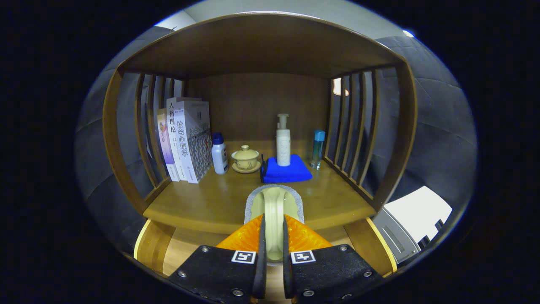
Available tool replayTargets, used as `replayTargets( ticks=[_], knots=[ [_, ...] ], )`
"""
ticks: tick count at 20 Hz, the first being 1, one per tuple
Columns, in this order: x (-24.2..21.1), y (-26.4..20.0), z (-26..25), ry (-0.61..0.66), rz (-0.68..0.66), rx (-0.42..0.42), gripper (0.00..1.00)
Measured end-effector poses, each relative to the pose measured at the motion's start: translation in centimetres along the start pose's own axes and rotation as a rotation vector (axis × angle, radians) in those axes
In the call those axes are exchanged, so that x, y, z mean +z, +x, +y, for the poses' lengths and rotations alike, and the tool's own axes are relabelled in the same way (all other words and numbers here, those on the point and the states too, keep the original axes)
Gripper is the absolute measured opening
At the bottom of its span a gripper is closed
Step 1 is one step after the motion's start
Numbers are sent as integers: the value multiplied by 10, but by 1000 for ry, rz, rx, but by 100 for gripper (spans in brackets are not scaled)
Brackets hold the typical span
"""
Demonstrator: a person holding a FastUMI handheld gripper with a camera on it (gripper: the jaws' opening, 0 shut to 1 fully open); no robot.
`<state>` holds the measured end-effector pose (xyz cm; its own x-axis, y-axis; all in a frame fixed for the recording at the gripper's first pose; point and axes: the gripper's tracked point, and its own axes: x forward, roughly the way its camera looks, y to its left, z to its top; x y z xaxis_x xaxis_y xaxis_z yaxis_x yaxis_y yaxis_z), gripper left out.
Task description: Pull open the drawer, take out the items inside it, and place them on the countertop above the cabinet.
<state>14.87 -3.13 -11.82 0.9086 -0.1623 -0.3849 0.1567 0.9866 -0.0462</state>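
My gripper [273,220] is shut on a pale oval brush-like item [274,200] with a grey rim, which stands on edge between the fingers. The item's far end hangs over the front edge of the wooden countertop [202,202]; whether it touches the wood I cannot tell. Below the countertop and under my fingers lies the pulled-out drawer [179,251], its light wooden floor showing to the left of the fingers. What else the drawer holds is hidden behind the gripper.
On the countertop stand books [185,139], a white bottle with a blue cap [219,155], a lidded cup on a saucer [245,159], a pump bottle [283,143] on a blue cloth [295,172], and a slim blue-capped bottle [318,147]. Slatted side walls [356,126] and a shelf roof enclose it.
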Motion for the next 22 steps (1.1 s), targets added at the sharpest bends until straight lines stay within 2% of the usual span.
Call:
replayTargets(
  ticks=[7,10,16,22],
  knots=[
    [20,49,8,-104,-91,38,16],
    [26,60,20,-116,-109,92,16],
    [21,80,28,-123,-78,134,18],
    [10,101,25,-114,-56,159,23]
  ],
)
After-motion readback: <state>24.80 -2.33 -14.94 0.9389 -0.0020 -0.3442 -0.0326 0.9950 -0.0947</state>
